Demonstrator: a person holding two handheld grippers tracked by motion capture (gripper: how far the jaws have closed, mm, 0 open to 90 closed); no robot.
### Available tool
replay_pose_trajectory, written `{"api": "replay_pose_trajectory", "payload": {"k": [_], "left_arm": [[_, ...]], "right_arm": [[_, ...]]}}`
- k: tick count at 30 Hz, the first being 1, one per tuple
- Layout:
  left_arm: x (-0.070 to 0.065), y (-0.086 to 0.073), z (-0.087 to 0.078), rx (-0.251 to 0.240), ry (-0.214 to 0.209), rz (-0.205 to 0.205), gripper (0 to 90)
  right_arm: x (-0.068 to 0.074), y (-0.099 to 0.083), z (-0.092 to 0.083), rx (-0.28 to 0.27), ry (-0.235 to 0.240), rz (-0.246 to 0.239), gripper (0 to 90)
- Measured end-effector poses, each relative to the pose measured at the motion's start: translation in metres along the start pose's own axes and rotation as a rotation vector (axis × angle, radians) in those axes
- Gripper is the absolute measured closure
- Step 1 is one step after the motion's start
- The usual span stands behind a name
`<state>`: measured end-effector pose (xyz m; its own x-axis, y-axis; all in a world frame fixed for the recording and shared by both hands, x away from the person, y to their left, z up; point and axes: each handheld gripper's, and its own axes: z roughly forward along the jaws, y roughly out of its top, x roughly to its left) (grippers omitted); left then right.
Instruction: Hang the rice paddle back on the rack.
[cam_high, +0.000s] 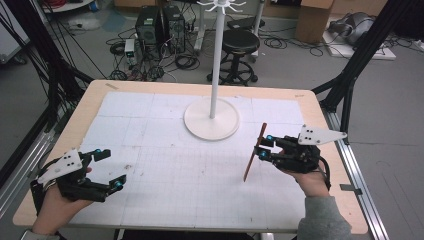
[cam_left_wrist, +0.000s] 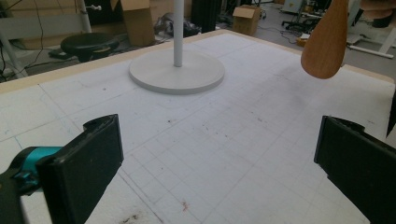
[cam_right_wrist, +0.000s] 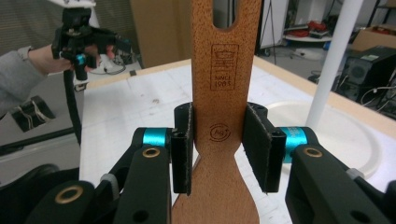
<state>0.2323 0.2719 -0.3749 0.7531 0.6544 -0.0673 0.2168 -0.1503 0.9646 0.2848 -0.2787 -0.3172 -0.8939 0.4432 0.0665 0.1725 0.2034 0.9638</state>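
Your right gripper's fingers (cam_right_wrist: 184, 149) clamp the wooden spatula (cam_right_wrist: 224, 93) at its narrow neck in the right gripper view (a thin hold, so it may pivot or slip). High view: the spatula (cam_high: 255, 152) hangs tilted right of centre above the surface (cam_high: 165, 165), left gripper (cam_high: 105, 167) with fingers apart, lower left.

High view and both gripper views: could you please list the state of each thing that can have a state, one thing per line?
Wooden spatula: held off the table, upright, slightly tilted.
Right gripper: shut on the wooden spatula at its handle.
Left gripper: open, nothing between the jaws, above the table.
White stand: upright on its round base; its top hooks carry nothing.
Table: covered with a white gridded sheet, lightly stained.
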Motion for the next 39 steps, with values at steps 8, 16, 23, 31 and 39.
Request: {"api": "replay_pose_trajectory", "payload": {"k": [8,16,23,31,39], "left_arm": [[0.002,-0.002,-0.002,0.0,0.004,-0.002,1.8],[0.005,-0.006,-0.001,0.004,0.01,-0.013,1.8],[0.008,-0.007,-0.003,-0.004,0.014,-0.02,1.8],[0.009,-0.011,-0.001,-0.004,0.01,-0.03,1.8],[0.01,-0.011,-0.001,-0.014,0.01,-0.037,1.8]], "right_arm": [[-0.01,0.013,-0.002,-0.051,-0.038,0.011,64.9],[-0.023,0.021,-0.002,-0.091,-0.102,0.033,64.9],[-0.036,0.027,0.003,-0.085,-0.133,0.057,65.0],[-0.047,0.047,0.003,-0.065,-0.178,0.032,64.9],[-0.056,0.067,0.003,-0.07,-0.19,0.033,64.9]]}}
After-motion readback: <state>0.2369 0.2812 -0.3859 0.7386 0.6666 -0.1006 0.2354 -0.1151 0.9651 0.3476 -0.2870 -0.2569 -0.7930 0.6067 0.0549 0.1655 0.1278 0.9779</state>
